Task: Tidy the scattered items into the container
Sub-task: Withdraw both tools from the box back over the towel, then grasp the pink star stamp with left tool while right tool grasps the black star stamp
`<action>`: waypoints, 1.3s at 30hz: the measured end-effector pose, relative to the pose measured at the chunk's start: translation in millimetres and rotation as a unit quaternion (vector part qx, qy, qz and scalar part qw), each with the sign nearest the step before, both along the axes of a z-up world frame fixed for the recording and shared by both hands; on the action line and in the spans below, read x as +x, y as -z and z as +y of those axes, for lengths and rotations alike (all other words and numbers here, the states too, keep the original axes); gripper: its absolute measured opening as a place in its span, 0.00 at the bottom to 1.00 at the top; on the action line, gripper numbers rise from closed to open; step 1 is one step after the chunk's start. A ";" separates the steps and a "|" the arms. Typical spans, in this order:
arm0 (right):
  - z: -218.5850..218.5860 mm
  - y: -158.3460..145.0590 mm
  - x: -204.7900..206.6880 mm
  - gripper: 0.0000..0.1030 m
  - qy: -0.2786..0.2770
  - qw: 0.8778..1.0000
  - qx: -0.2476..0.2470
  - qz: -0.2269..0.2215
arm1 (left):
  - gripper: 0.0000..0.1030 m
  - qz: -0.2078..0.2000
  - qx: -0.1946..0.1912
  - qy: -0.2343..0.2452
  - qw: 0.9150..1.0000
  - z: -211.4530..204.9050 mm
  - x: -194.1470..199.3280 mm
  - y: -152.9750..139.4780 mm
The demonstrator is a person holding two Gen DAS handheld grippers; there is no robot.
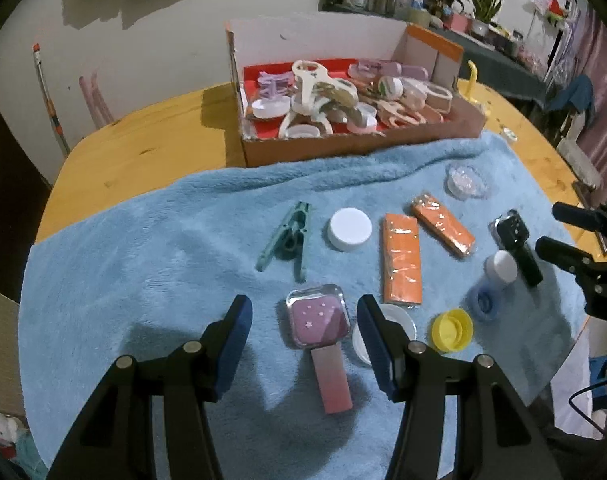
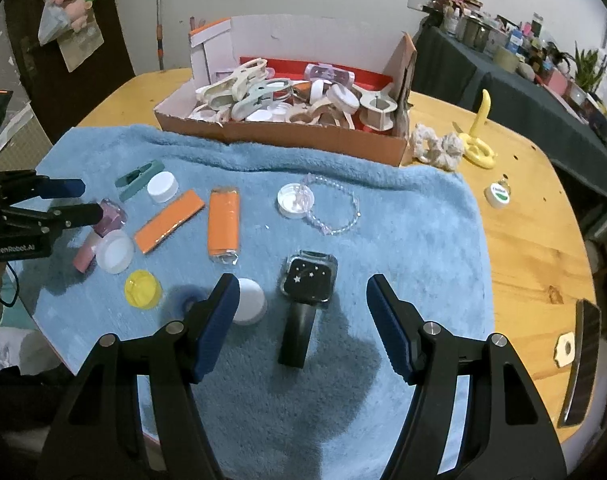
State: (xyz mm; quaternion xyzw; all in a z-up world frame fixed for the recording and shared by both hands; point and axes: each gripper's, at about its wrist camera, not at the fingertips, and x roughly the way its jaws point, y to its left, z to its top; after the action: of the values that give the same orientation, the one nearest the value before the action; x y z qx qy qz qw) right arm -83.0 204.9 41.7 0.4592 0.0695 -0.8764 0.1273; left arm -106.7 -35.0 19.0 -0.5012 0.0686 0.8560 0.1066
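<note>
While heaped with clips and lids, cardboard box [image 1: 343, 148] sits on towel [image 1: 143, 264].

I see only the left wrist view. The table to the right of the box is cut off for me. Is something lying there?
Observer: Yes, a white knotted rope piece lies on the wood beside the cardboard box.
Operator: What runs from the clear round dish?
Observer: A clear bead bracelet loops from that dish on the blue towel.
Operator: And the right gripper?
Observer: The right gripper is open, above the black star-top item.
</note>
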 end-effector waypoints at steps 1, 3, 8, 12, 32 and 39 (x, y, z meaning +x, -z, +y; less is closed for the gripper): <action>1.5 0.8 0.7 0.63 0.002 1.000 -0.002 0.000 | 0.56 -0.003 0.000 0.000 1.000 0.7 -1.5 1.8; 4.1 1.8 1.2 0.63 0.004 1.000 -0.006 -0.001 | 0.56 -0.011 0.000 0.002 1.000 2.7 -3.8 5.7; 7.3 6.3 -2.9 0.63 0.011 1.000 -0.007 -0.001 | 0.56 -0.021 -0.001 0.005 1.000 6.9 -6.6 12.9; 7.7 12.1 -11.7 0.63 0.015 1.000 -0.005 -0.004 | 0.56 -0.037 0.006 0.005 0.999 7.4 -9.4 19.5; 0.5 29.2 -24.3 0.63 0.009 1.000 -0.006 -0.023 | 0.56 -0.053 0.017 0.004 0.998 1.8 -13.0 22.1; 2.0 30.0 -24.9 0.63 0.011 1.000 -0.007 -0.024 | 0.58 -0.061 0.017 0.000 0.998 -4.2 -15.8 25.3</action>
State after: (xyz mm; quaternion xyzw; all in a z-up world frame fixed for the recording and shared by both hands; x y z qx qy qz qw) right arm -107.9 206.9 11.7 0.4804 0.0553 -0.8667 0.1223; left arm -122.5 -39.2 -6.3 -0.5504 0.0475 0.8250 0.1191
